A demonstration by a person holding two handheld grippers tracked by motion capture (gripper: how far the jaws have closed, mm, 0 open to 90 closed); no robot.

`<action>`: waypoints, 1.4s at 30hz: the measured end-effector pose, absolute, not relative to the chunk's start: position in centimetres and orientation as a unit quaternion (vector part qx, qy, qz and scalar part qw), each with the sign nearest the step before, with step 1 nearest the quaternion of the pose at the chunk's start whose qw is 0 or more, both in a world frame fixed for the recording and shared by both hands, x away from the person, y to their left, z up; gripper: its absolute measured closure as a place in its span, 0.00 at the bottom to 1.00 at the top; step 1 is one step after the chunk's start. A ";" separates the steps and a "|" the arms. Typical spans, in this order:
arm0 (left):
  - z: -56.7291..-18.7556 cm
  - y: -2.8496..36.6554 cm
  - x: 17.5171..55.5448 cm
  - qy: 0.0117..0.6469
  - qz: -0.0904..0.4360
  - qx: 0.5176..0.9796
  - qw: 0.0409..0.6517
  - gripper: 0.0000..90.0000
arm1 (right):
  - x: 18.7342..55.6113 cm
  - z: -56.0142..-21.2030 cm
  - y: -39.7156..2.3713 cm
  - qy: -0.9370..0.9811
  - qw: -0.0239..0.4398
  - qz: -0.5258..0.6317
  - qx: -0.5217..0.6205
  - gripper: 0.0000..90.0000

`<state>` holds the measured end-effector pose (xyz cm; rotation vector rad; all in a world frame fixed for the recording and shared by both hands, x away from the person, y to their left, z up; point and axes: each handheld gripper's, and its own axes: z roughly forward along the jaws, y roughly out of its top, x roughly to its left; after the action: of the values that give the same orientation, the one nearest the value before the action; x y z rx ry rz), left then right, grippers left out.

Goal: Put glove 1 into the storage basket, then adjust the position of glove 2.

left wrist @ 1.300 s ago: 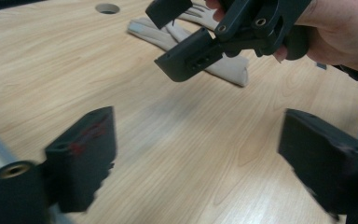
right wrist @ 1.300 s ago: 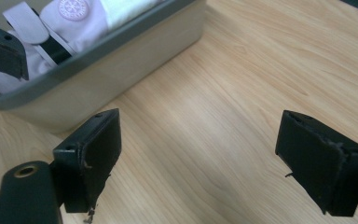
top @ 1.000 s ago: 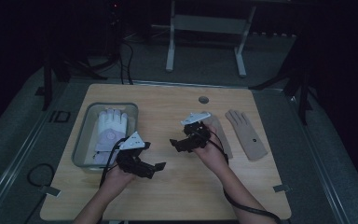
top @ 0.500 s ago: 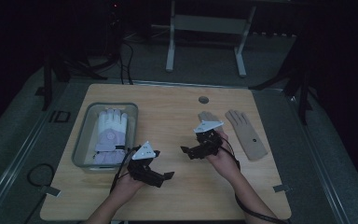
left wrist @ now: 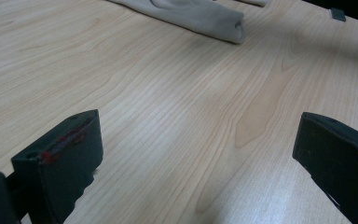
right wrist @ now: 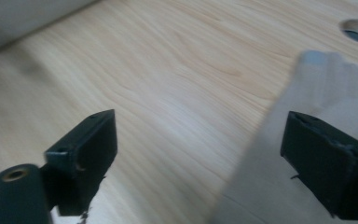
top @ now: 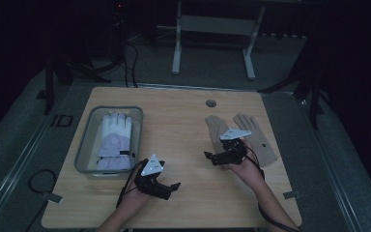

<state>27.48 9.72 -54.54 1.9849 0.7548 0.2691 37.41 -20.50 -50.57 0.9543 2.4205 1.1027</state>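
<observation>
Two beige gloves lie flat side by side on the right of the wooden table. A white and lavender glove rests in a clear bin on the left. My right gripper hovers open at the near edge of the left beige glove, jaws pointing left. In the right gripper view a blurred beige glove lies under the right jaw. My left gripper is open low over bare wood near the front edge. Its own view shows a beige glove far ahead.
A round cable hole sits near the table's far edge, and it shows as a hole in the right gripper view. The bin wall lies ahead of the right gripper. Dark floor, cables and a stand surround the table.
Both hands have drawn back toward the front edge and to the right. The right gripper now sits over the near end of the beige glove. Both stay open and hold nothing.
</observation>
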 end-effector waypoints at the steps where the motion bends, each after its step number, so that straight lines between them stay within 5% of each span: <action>1: -54.7 9.8 27.3 0.310 0.114 0.812 0.481 0.02 | 37.5 -50.7 -20.8 0.845 0.158 0.385 0.337 0.16; 20: -54.7 10.6 26.2 0.305 0.153 0.792 0.505 0.02 | 41.6 -51.0 -24.9 0.809 0.198 0.366 0.415 0.51; 42: -54.5 10.9 26.2 0.303 0.159 0.785 0.516 0.02 | 45.1 -55.2 -23.0 0.805 0.194 0.328 0.454 0.36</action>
<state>26.15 10.89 -54.54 1.8866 0.7268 0.3823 45.13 -23.01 -55.19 1.2739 2.2592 0.9197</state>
